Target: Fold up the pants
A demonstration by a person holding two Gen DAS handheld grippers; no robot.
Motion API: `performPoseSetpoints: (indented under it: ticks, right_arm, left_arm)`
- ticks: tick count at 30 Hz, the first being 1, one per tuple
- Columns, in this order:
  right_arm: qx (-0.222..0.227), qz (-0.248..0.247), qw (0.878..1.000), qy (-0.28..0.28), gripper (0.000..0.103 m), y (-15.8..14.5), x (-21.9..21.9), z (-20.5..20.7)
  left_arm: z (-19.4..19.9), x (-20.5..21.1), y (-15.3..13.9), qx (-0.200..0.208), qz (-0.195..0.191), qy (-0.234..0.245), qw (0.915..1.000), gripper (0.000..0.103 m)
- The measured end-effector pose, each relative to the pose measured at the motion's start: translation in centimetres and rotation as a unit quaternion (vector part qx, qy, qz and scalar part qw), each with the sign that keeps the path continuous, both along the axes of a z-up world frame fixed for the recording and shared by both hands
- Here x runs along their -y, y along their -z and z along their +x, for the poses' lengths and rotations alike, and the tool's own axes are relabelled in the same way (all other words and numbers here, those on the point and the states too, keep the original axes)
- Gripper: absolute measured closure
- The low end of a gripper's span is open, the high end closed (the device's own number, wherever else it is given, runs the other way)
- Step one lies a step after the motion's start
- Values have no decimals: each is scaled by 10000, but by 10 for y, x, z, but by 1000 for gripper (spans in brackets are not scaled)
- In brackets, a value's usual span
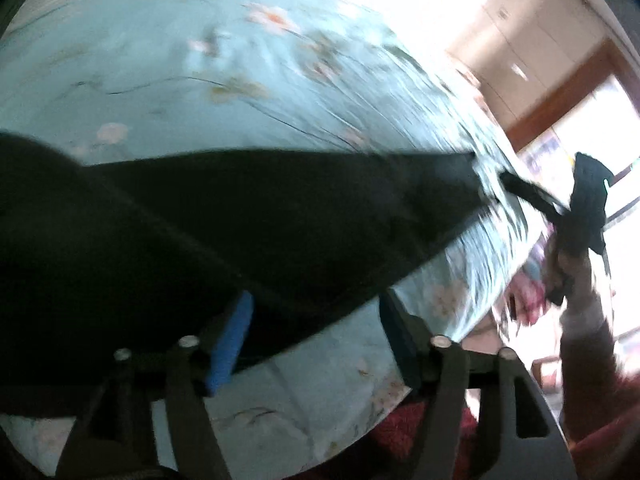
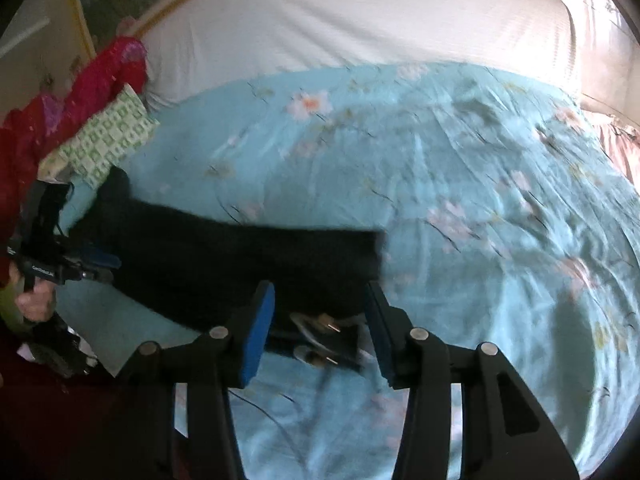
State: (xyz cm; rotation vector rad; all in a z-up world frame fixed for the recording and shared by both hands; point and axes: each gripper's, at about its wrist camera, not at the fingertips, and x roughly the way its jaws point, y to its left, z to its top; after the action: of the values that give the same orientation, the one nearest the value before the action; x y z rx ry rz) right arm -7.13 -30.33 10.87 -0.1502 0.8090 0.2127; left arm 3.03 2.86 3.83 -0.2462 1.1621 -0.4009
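Pants (image 2: pixel 240 256) lie flat between and beyond both open claws, left claw (image 1: pixel 316 340) and right claw (image 2: pixel 320 328).

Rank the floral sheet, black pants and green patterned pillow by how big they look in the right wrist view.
1. floral sheet
2. black pants
3. green patterned pillow

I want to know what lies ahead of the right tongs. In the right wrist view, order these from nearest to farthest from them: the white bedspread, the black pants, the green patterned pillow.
1. Black pants: right at the open right tongs, spread to the left.
2. Green patterned pillow: farther, upper left.
3. White bedspread: farthest, across the top.
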Motion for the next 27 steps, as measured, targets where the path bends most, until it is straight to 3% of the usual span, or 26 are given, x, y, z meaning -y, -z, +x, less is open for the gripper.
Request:
performPoseSetpoints:
  ticks: [4, 8, 10, 14, 22, 25, 27]
  right_arm:
    - [-61, 399, 9984, -385, 55, 6, -36, 15]
    - [-308, 777, 9933, -800, 55, 23, -81, 36]
    - [-439, 871, 9899, -1030, 55, 35, -106, 44]
    - [-704, 899, 9833, -1417, 55, 58, -151, 60]
    - [-1135, 577, 9682, -2152, 55, 96, -227, 83]
    - [-1275, 481, 9625, -2344, 55, 110, -244, 88]
    - [-1388, 417, 9611, -2351, 55, 119, -252, 94]
  left_arm:
    - [14, -44, -16, -62, 195, -793, 9966, 35]
    - [43, -87, -24, -430, 530, -1457, 9870, 35]
    - [60, -100, -23, -717, 676, -1541, 9831, 35]
    - [98, -129, -8, -1514, 918, -1870, 9663, 35]
    - [156, -140, 8, -2228, 1525, -2006, 9417, 35]
    - [165, -134, 21, -2363, 1876, -1872, 9348, 48]
    - [164, -131, 33, -2461, 1955, -1765, 9327, 78]
